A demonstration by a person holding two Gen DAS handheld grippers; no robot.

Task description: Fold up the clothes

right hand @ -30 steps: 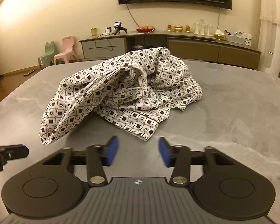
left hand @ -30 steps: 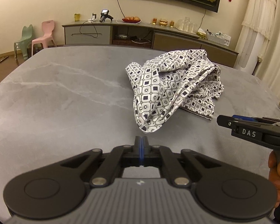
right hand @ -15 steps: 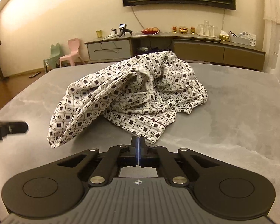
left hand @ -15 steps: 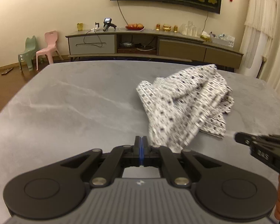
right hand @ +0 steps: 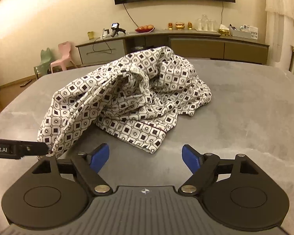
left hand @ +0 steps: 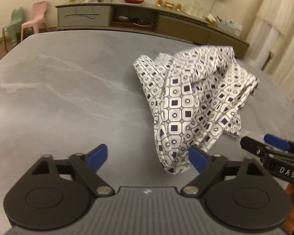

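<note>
A crumpled white garment with a black square pattern lies in a heap on the grey marble table. It also shows in the right wrist view. My left gripper is open and empty, its right pad close to the garment's near corner. My right gripper is open and empty, just short of the garment's near hem. The right gripper also shows at the right edge of the left wrist view. The left gripper's finger shows at the left of the right wrist view, touching or close to the garment's near corner.
A long low sideboard with cups, fruit and small items stands against the far wall. Small pink and green chairs stand at the back left. White curtains hang at the right. The table edge curves away on both sides.
Both grippers were shut half a second ago and are now open. The left gripper has tilted and come closer to the garment's near corner.
</note>
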